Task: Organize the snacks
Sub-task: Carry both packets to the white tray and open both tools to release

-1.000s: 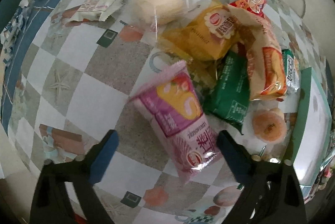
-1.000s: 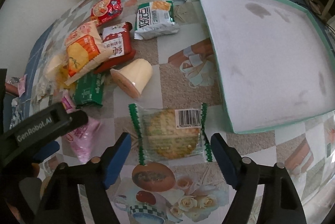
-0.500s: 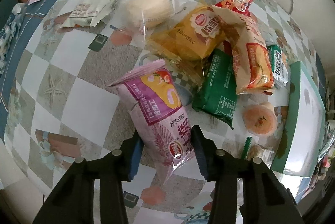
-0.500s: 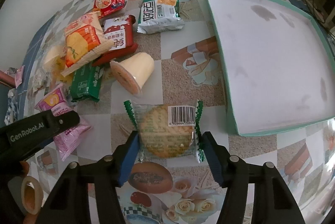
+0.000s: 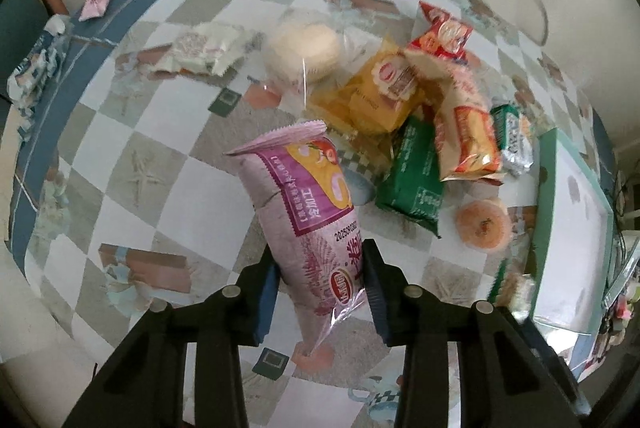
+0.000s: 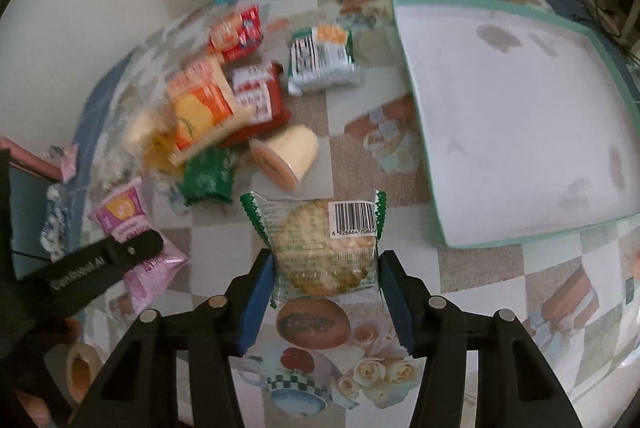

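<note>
Both blue pads of my left gripper (image 5: 320, 292), which had just been closing, pressed the lower end of the pink snack packet (image 5: 308, 203), pointing steeply down. Its crinkled foil stood tilted, serrated top edge up, clear of the checkered tablecloth (image 5: 120, 155). Beyond lay the glossy yellow packet (image 5: 372, 95), the green packet (image 5: 412, 179) and a round jelly cup (image 5: 482, 226) beside the teal-rimmed tray (image 5: 548, 187).

My right gripper (image 6: 326, 292), also just closing and angled steeply down, clamped the clear green-edged wrapper of a round biscuit (image 6: 320, 248), barcode up. That flat white tray (image 6: 416, 99) lay just right of it.
</note>
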Demonstrator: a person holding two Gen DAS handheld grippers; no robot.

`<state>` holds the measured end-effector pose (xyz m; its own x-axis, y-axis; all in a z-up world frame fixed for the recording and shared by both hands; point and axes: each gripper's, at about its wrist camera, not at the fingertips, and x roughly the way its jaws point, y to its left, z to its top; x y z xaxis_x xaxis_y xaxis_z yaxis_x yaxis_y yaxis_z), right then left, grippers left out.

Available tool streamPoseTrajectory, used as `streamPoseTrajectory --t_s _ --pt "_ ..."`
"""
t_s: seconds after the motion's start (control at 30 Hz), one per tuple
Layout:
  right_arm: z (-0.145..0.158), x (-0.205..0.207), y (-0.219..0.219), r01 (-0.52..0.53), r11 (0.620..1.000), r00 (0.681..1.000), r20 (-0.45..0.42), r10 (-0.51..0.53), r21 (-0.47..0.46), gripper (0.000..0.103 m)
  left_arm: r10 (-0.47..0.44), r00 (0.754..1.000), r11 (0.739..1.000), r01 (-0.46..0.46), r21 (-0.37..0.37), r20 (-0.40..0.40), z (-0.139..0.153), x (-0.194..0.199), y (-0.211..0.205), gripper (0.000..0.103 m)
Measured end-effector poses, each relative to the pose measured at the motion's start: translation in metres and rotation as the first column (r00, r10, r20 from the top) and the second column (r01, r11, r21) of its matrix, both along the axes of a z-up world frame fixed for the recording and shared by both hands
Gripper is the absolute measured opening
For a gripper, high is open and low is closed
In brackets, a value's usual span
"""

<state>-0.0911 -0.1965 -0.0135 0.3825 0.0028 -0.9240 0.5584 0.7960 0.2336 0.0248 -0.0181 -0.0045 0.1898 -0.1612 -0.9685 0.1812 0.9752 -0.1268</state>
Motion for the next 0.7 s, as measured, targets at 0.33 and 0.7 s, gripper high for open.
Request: streamPoseTrajectory --t_s 0.33,0.7 --pt "0.037 -0.001 -0.050 0.191 0.978 0.981 0.055 -0.187 -0.089 0.056 -0.077 0.992 0.997 0.078 -0.006 0.098 0.047 -0.006 -0.045 0.041" --pt "0.026 0.003 -0.163 0.443 0.885 0.895 0.018 -0.445 -0.145 0.056 -0.358 0.919 0.932 0.361 0.010 0.162 0.059 -0.006 -0.196 0.041"
